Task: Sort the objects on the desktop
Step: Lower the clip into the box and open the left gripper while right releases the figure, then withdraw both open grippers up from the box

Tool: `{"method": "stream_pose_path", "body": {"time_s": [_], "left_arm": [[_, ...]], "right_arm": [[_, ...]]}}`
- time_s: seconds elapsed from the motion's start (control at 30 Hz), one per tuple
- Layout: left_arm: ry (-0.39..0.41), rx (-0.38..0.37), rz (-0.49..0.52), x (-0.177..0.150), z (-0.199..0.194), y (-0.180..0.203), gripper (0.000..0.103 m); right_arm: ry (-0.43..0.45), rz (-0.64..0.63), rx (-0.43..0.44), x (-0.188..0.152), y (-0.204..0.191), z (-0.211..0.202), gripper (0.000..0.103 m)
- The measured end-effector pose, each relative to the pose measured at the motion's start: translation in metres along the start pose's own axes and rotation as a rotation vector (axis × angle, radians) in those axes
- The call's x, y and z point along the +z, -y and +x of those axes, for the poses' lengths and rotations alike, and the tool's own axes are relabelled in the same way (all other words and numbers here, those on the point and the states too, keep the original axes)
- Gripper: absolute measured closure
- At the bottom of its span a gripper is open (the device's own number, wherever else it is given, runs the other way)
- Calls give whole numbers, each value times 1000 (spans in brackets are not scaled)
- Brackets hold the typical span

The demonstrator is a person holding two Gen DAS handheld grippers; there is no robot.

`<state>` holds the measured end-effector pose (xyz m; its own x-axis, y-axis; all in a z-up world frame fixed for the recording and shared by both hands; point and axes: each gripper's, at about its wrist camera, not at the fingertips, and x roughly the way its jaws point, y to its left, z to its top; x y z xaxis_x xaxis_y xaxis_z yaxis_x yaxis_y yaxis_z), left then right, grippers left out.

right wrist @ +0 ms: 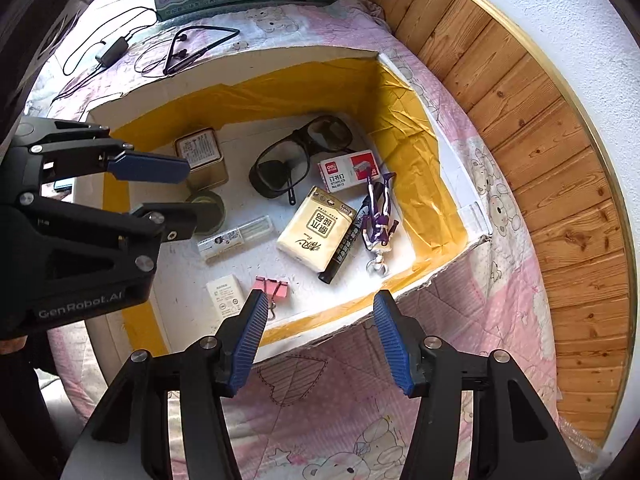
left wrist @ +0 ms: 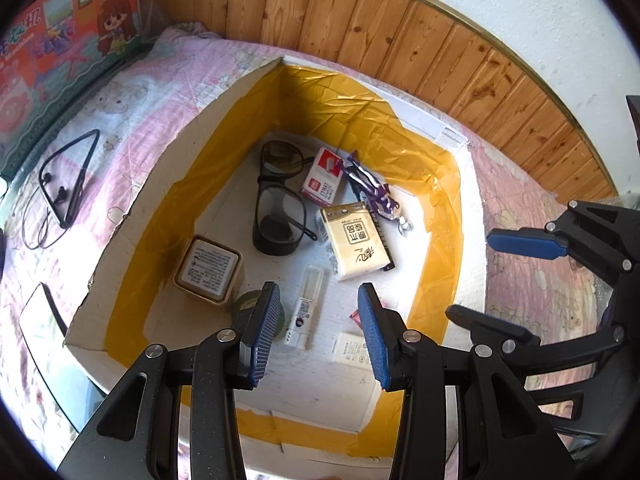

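A white box with yellow tape lining (left wrist: 168,208) (right wrist: 448,208) holds black glasses (left wrist: 276,208) (right wrist: 300,160), a tissue pack (left wrist: 356,240) (right wrist: 316,232), a staples box (left wrist: 322,178) (right wrist: 348,168), a purple figure keychain (left wrist: 368,184) (right wrist: 380,216), a gold tin (left wrist: 208,268) (right wrist: 200,156), a tape roll (right wrist: 208,208), a white tube (left wrist: 308,304) (right wrist: 236,236), a pink binder clip (right wrist: 272,286) and a white card (right wrist: 226,296). My left gripper (left wrist: 320,304) (right wrist: 184,196) is open and empty over the box. My right gripper (right wrist: 320,312) (left wrist: 480,280) is open and empty at the box's near edge.
The box stands on a pink quilt (right wrist: 500,300). Black neckband earphones (left wrist: 68,184) (right wrist: 192,44) and a charger cable (right wrist: 108,52) lie on the quilt beside the box. A colourful toy carton (left wrist: 60,40) stands behind. A wood-panelled wall (left wrist: 440,52) borders the bed.
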<state>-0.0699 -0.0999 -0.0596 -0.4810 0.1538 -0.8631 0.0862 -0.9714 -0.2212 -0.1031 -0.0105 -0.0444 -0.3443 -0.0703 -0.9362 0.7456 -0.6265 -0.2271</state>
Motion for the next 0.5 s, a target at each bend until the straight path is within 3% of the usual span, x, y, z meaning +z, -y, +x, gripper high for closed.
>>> {"method": "stream_pose_path", "body": {"time_s": [0.3, 0.5], "left_arm": [[85, -22, 5, -1, -11, -2, 53], [79, -5, -20, -1, -9, -7, 53]], "right_arm": [[-3, -51, 24, -16, -30, -12, 46], [-4, -58, 29, -20, -36, -15, 46]]}}
